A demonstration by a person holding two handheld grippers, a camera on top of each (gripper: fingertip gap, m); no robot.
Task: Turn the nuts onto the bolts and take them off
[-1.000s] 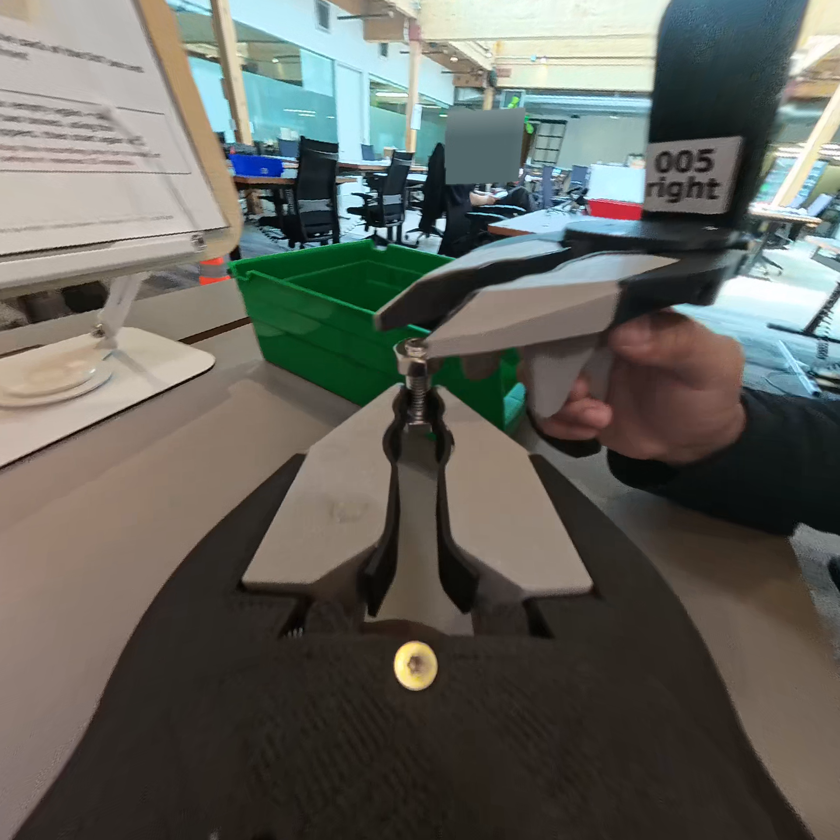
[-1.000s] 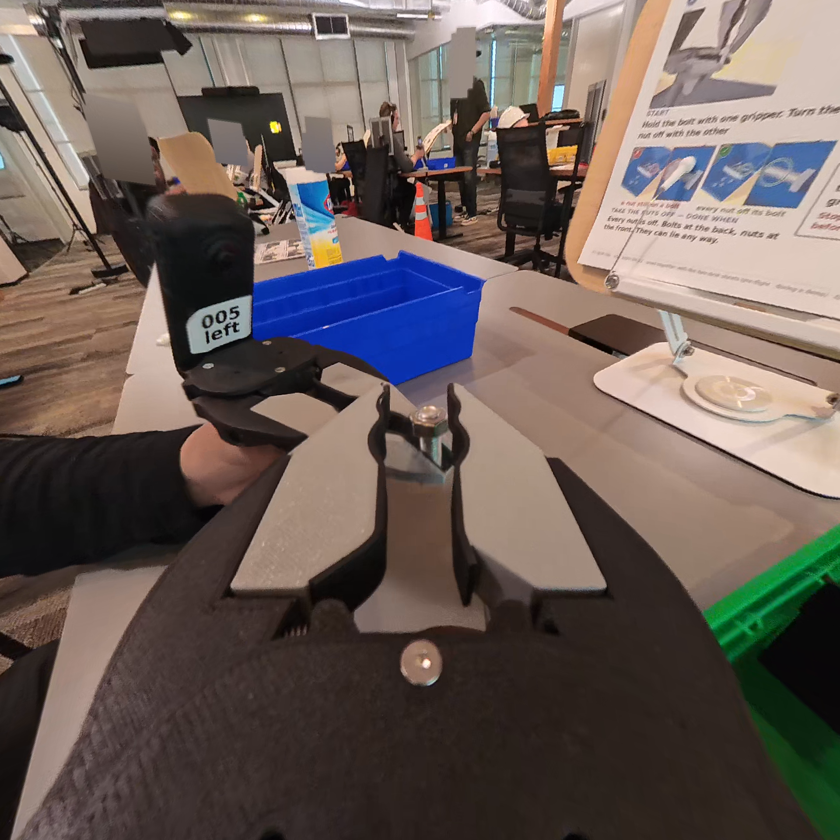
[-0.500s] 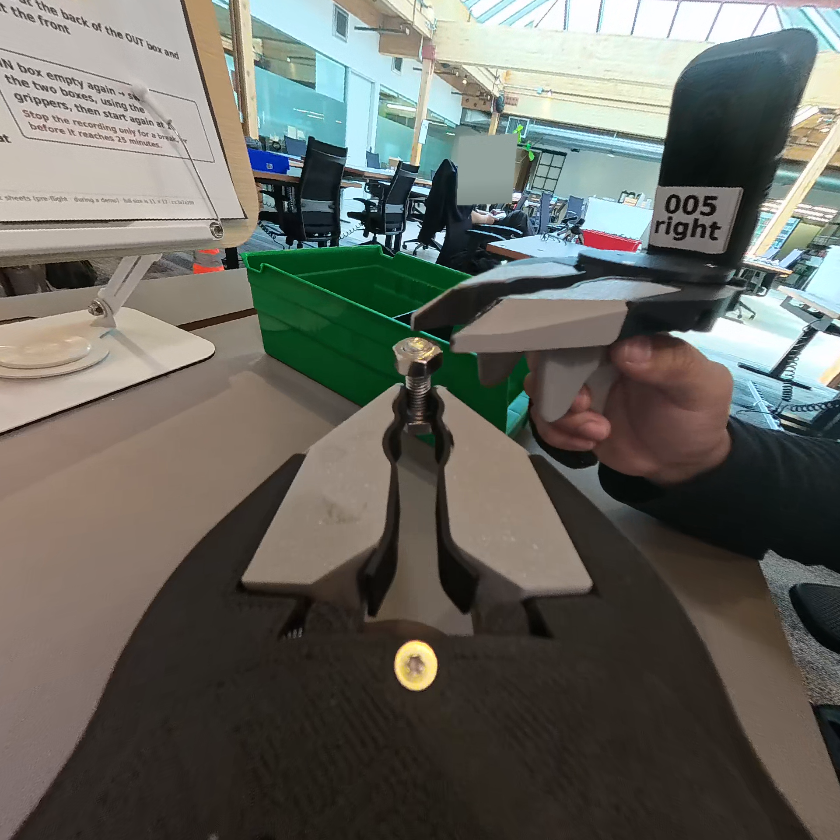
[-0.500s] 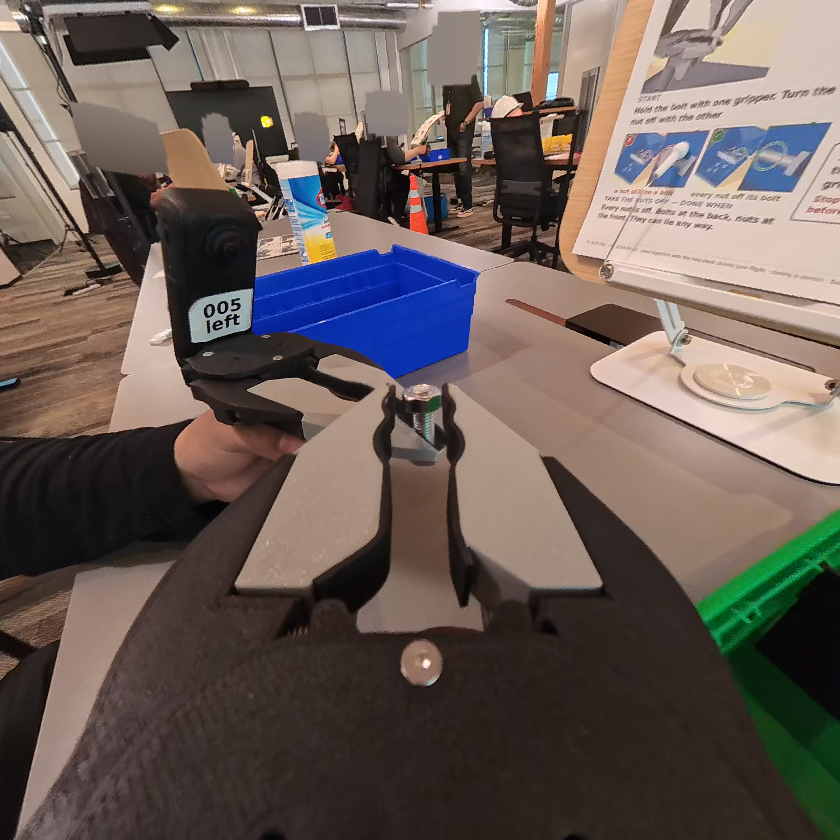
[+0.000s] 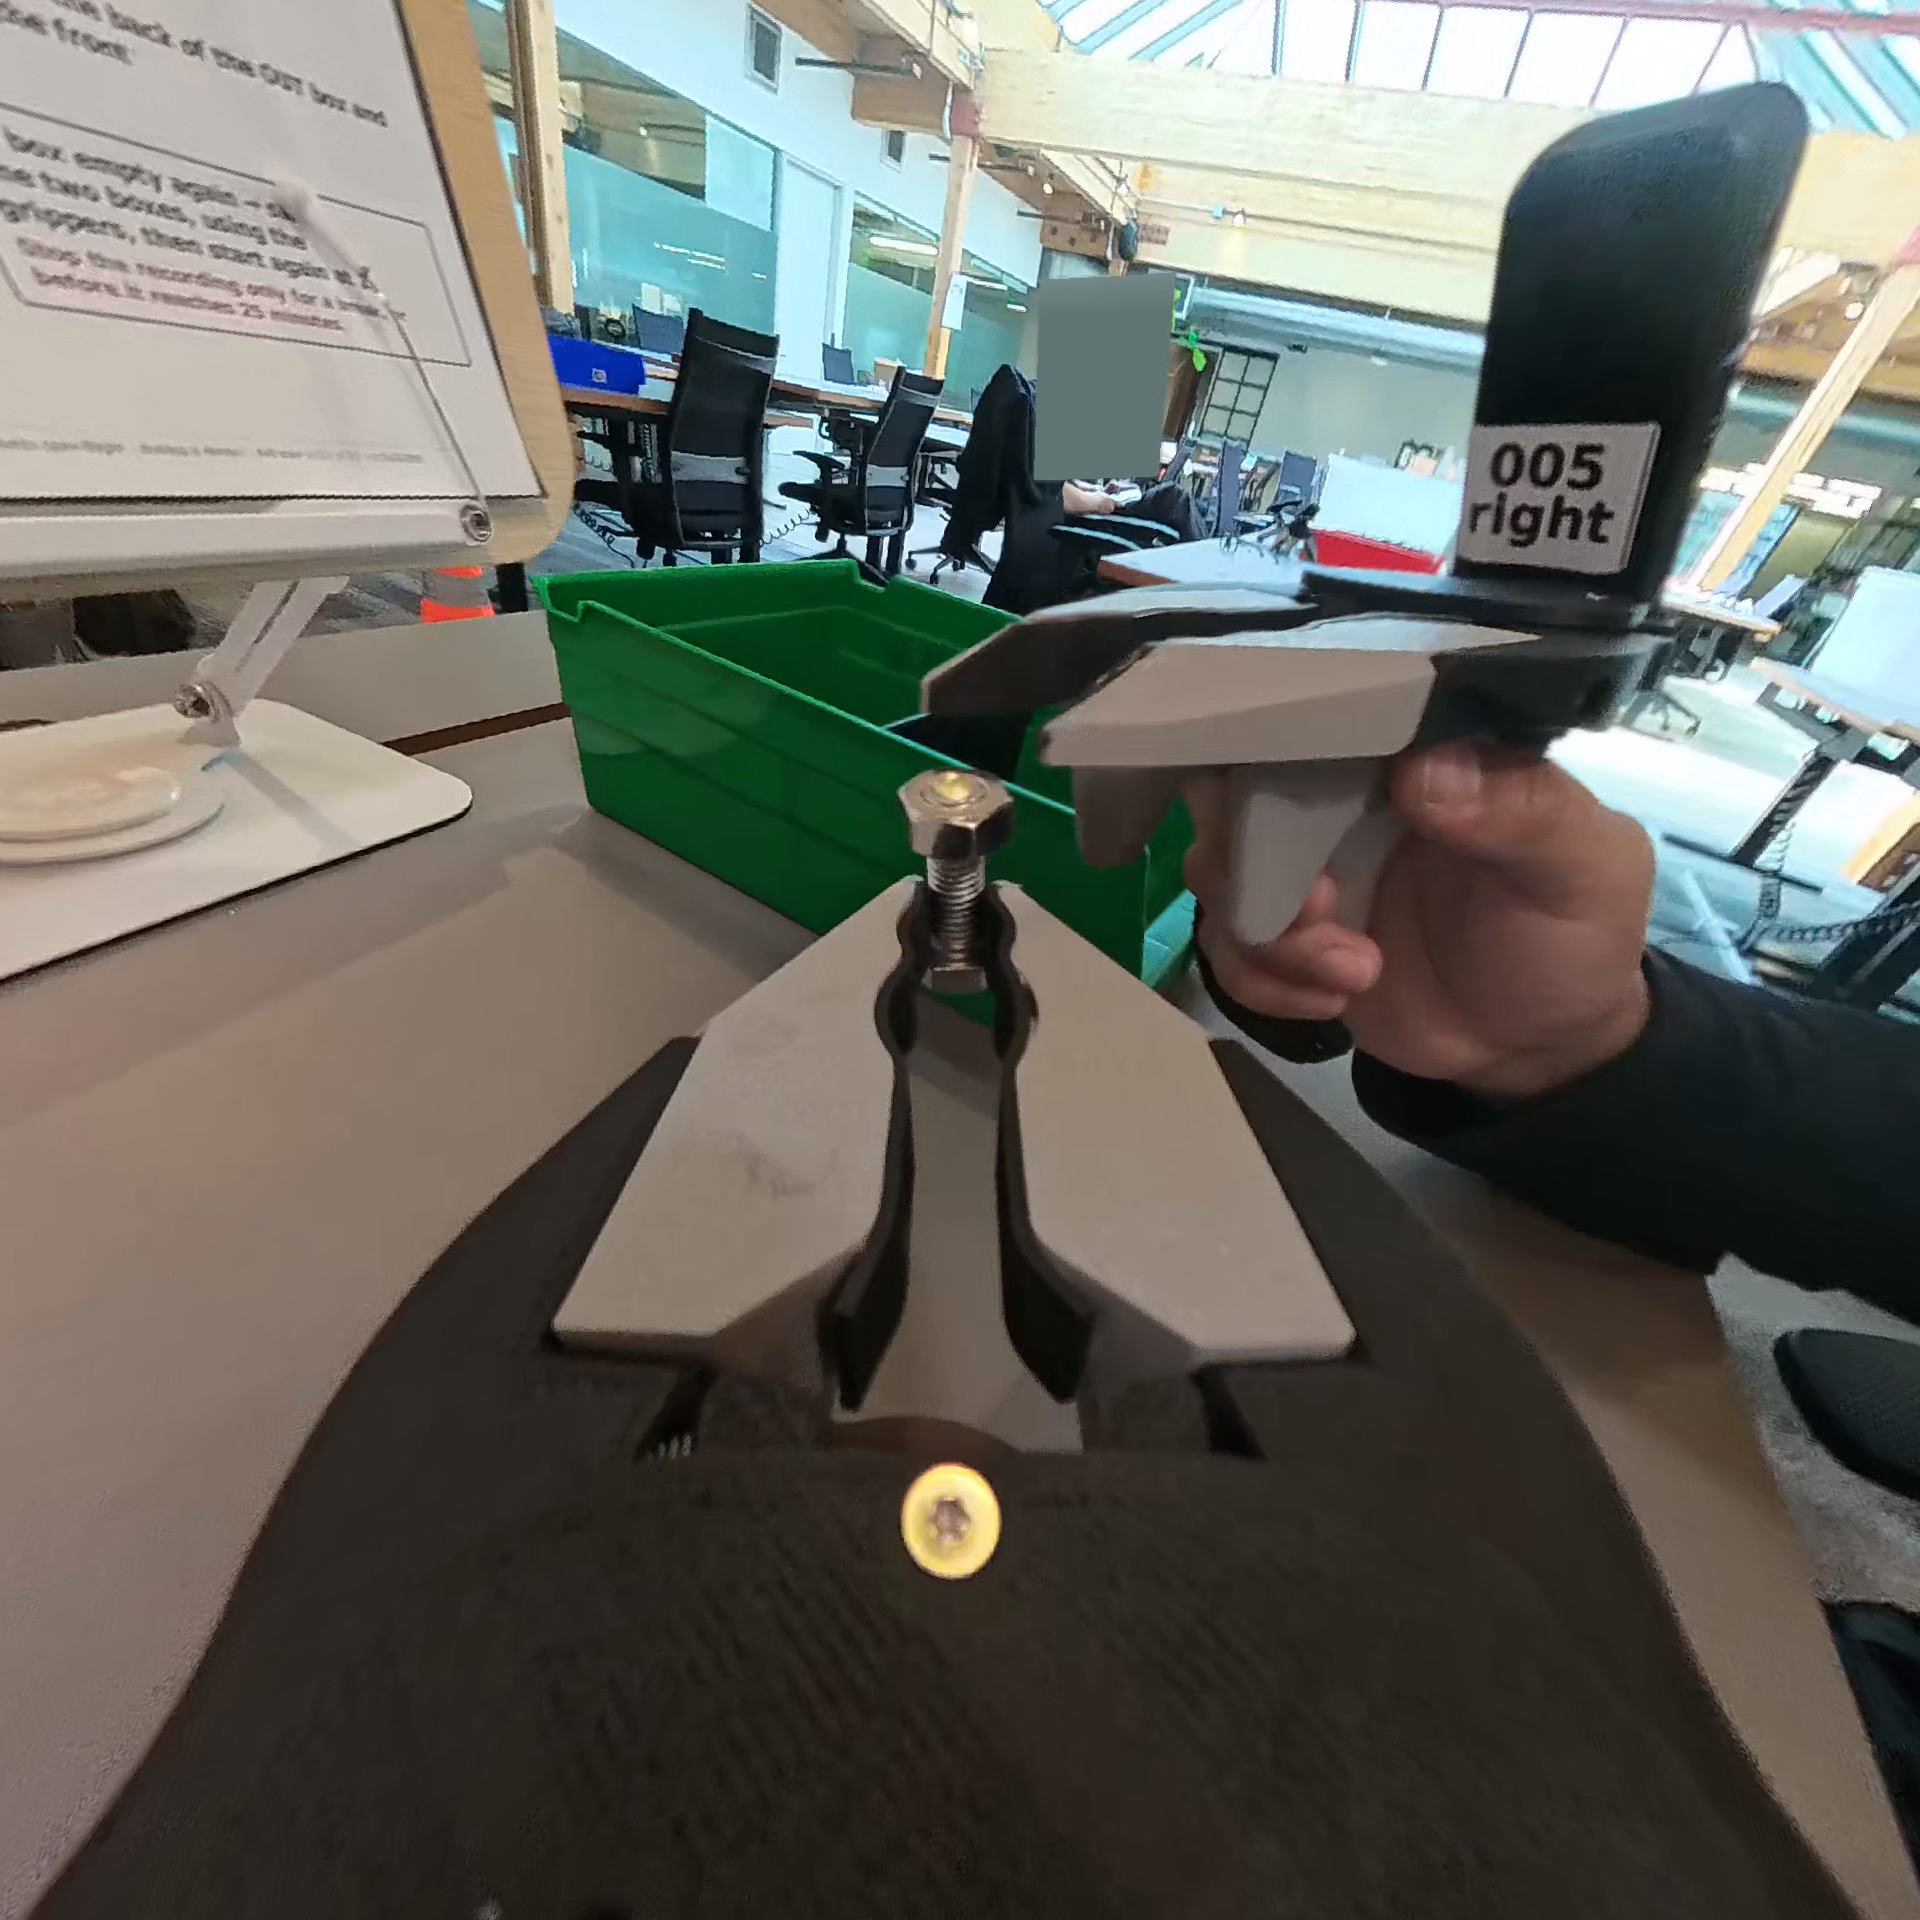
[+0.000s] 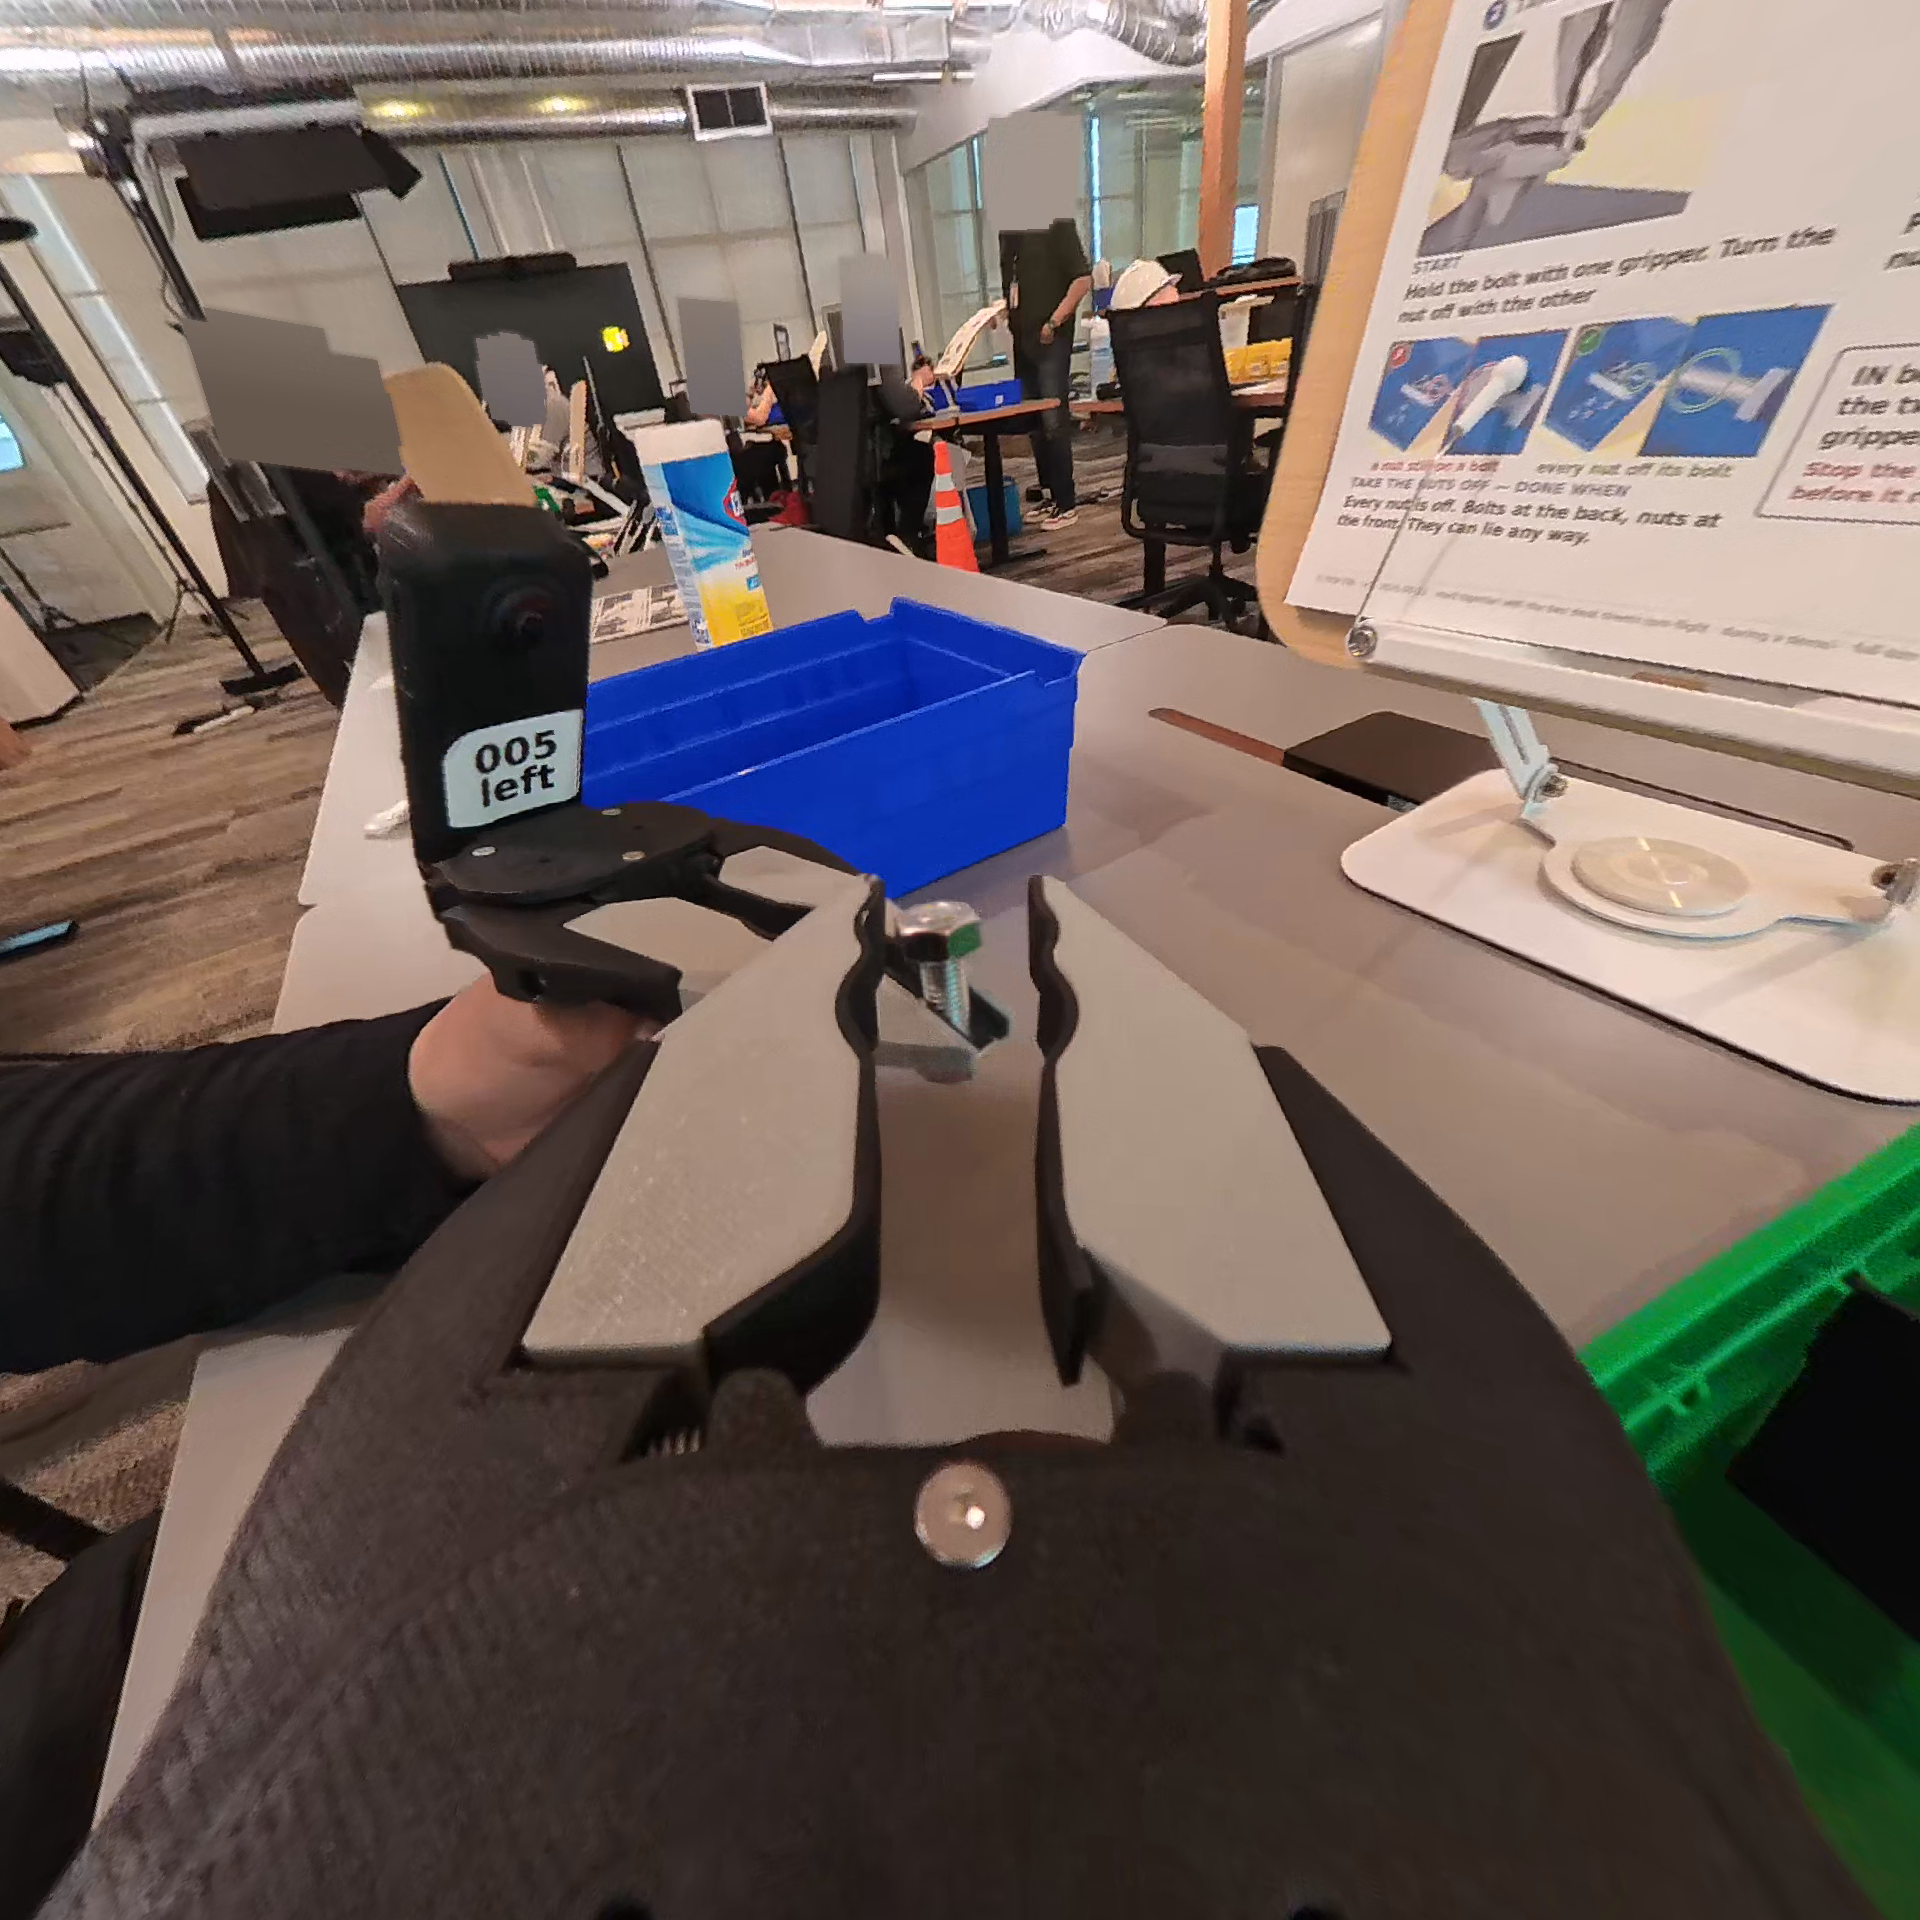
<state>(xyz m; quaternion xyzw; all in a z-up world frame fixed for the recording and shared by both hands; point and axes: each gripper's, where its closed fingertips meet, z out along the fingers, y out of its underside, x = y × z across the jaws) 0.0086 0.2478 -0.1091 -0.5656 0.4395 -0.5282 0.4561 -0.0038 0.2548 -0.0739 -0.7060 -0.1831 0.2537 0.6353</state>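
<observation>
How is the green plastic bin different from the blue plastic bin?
The green plastic bin sits to the right of the white stand; the blue plastic bin sits to its left. The green bin is beside the open right gripper, the blue bin behind the left gripper, which clamps a steel bolt. Both are open-topped, rectangular, on the grey table.

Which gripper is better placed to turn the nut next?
Right. The left gripper is shut on the bolt, holding it upright. The right gripper is open, its fingers either side of the nut, so it likely only needs to close.
</observation>
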